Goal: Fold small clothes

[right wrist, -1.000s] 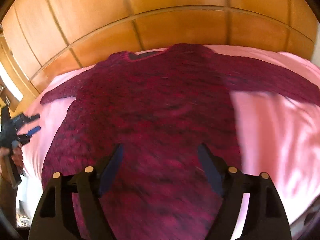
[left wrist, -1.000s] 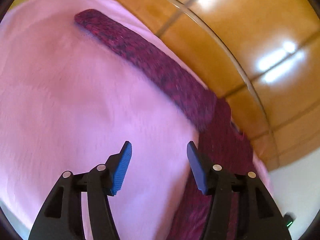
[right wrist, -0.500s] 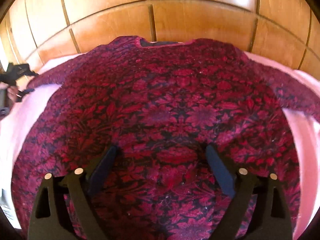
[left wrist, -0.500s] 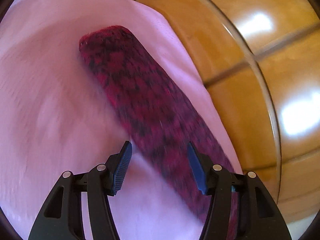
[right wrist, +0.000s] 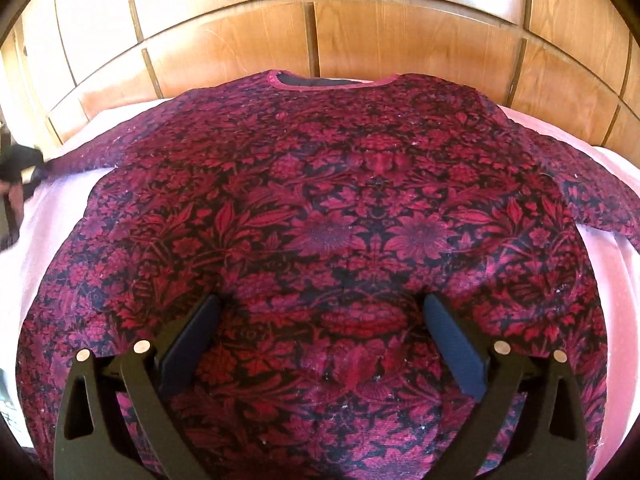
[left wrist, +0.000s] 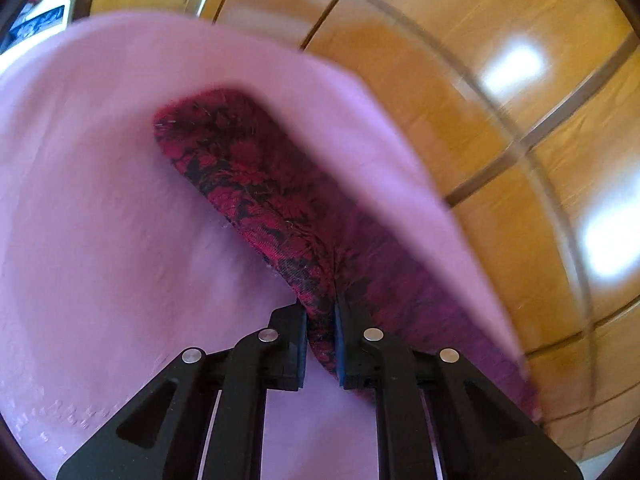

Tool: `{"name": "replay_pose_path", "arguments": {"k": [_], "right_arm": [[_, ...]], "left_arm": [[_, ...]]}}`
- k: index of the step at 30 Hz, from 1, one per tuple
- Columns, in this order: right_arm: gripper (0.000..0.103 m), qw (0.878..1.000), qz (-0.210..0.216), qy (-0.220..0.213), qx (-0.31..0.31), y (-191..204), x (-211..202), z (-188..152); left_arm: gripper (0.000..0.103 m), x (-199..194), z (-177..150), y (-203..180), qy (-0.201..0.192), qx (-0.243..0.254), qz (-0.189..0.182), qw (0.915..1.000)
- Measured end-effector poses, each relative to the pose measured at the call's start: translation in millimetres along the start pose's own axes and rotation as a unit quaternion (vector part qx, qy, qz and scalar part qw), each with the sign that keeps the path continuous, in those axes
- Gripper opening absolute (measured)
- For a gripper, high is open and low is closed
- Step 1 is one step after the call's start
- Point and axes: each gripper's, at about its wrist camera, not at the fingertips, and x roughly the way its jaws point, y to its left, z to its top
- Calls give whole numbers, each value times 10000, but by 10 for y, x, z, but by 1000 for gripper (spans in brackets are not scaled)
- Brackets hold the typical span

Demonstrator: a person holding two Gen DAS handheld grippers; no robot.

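Observation:
A dark red floral sweater lies flat on a pink sheet, neck hole toward the wooden wall, both sleeves spread out. My right gripper is open and hovers over the sweater's lower body. My left gripper is shut on the sweater's left sleeve, pinching its edge partway along; the cuff end lies ahead on the pink sheet. The left gripper also shows small at the far left of the right wrist view, on the sleeve.
Wooden panelled wall runs right behind the sheet's far edge; it also shows in the left wrist view. Pink sheet extends left of the sleeve and right of the sweater.
My left gripper moved onto the sleeve and closed on its edge. My right gripper came in lower and closer over the sweater body, still open.

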Motion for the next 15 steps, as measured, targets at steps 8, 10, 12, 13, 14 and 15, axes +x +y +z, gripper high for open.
{"name": "replay_pose_path", "arguments": {"k": [8,10,12,13,14,15], "right_arm": [[101,10000,-8,-2,-3,-2,-8,3],[101,10000,10,-5,13,-4,-16,4],[101,10000,54,-19,60,-14,-33,8],[101,9999,110,-11,103,-28,-55,19],[99,9997,167,-5,161,-57,-77,30],[92,9988,325,-24,358,-141,-136,51]], "left_arm": [[20,-493,-295,-485,-152,483,-117,9986],[20,-622,-591,-778,-19,1054,-410,9936],[20,-706,-949,-1079,214,1595,-779,9839],[20,-731,-1207,-1259,463,1878,-1042,9756],[20,-735,-1432,-1413,680,2124,-1206,9673],[20,-747,-1739,-1584,904,2439,-1355,9560]]}}
